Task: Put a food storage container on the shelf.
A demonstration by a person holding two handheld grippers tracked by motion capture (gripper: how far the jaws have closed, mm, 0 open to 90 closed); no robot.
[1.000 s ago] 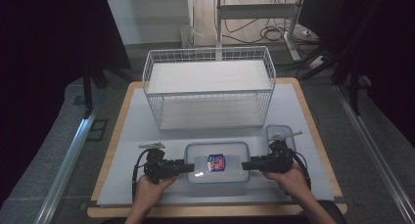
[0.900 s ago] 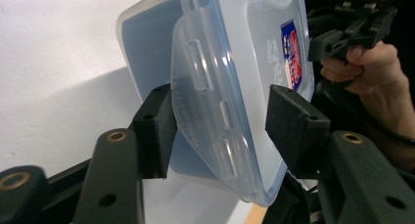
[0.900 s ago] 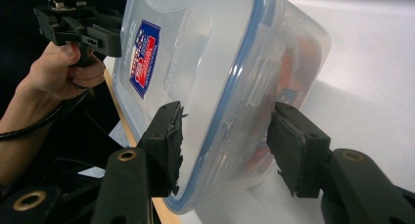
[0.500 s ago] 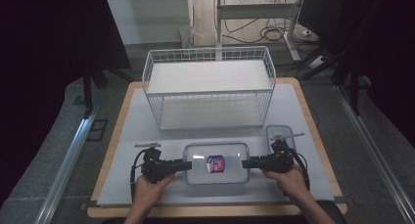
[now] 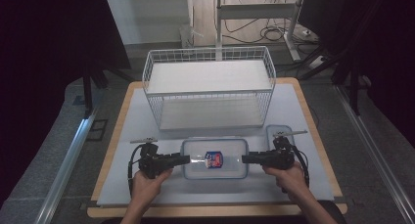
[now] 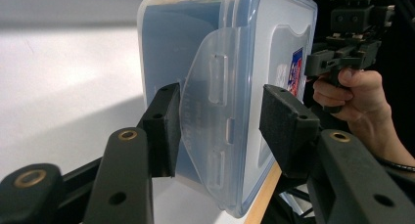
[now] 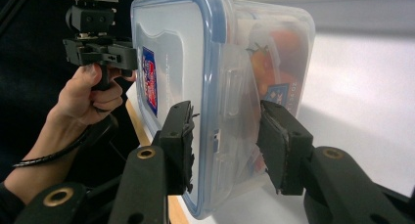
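Clear plastic food container (image 5: 214, 158), near counter (image 5: 147, 121) edge: stiff, light, slippery; grasp end latches. Left gripper (image 6: 220, 119) open astride latch; right gripper (image 7: 225, 136) has just been closing around its latch.

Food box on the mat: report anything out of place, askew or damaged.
Nothing stands out. The food box lies flat and square on the mat, lid on, a side latch between each gripper's fingers. No spill or damage shows.

You're clearly in some lab: black curtains (image 5: 58, 62) around your surface (image 5: 147, 131), loose cables (image 5: 274, 33) beyond its far edge.
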